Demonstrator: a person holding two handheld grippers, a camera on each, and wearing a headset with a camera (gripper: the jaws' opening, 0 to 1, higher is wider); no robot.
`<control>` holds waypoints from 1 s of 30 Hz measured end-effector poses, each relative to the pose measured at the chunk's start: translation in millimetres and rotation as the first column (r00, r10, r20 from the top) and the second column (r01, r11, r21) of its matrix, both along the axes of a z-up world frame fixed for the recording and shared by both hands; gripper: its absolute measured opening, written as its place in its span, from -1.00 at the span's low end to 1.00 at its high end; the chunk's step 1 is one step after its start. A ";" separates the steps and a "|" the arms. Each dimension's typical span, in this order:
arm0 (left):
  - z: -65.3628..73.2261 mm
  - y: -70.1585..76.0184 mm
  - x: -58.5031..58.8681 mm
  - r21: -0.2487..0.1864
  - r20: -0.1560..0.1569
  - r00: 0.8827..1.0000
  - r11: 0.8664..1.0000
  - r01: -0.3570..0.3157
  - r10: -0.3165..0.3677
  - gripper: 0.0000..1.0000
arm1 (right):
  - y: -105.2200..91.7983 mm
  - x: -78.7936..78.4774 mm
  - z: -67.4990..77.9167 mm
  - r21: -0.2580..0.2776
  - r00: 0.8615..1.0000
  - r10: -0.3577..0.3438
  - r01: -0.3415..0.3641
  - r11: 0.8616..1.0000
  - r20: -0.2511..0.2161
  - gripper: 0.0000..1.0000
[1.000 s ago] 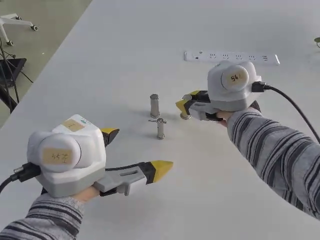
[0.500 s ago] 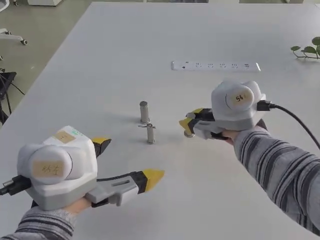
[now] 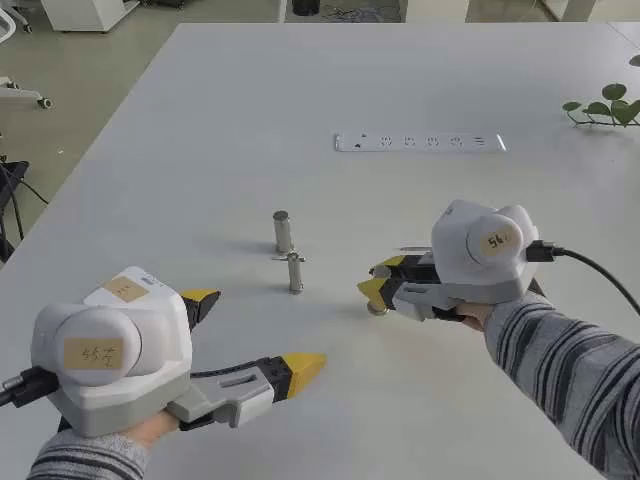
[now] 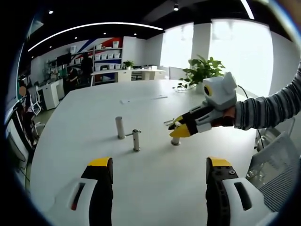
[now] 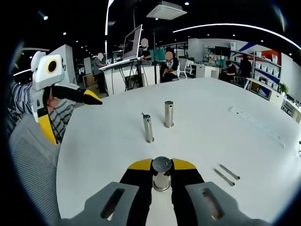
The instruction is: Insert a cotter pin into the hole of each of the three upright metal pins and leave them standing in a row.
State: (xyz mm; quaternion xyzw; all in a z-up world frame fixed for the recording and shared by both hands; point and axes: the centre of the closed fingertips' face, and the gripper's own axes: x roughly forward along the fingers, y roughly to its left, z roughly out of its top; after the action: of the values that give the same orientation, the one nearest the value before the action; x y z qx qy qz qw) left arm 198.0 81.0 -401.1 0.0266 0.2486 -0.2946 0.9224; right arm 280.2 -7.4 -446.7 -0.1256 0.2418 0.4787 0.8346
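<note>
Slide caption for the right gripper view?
Right tongs grip one upright metal pin; two others stand ahead on the white table.

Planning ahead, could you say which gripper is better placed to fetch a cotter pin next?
Probably left: the left gripper is open and free; the right gripper is shut on a pin beside the cotter pins.

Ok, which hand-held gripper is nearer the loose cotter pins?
Right. The right hand-held gripper, holding a metal pin, is just beside the cotter pins; the left hand-held gripper sits far across the table.
</note>
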 end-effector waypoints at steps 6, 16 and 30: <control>-1.2 1.9 -0.3 0.002 -0.002 1.000 1.000 -0.011 0.011 0.61 | 2.1 -12.4 -4.8 -0.017 0.997 0.078 -0.078 0.997 0.006 -0.83; -1.4 -0.5 0.2 0.004 -0.002 1.000 1.000 -0.008 0.008 0.61 | -2.3 -21.3 -9.8 -0.066 0.989 0.144 -0.141 0.988 0.045 -0.83; -6.0 -3.2 -2.4 0.007 -0.022 1.000 1.000 0.003 -0.003 0.61 | -3.7 -21.8 -10.0 -0.036 0.985 0.172 -0.172 0.984 0.013 -0.81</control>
State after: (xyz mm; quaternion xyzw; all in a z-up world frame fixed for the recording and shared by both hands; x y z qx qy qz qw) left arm 195.6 77.8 -407.2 0.0268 0.2596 -0.2953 0.9191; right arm 258.4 -11.1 -456.7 -0.1646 0.2316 0.5436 0.7898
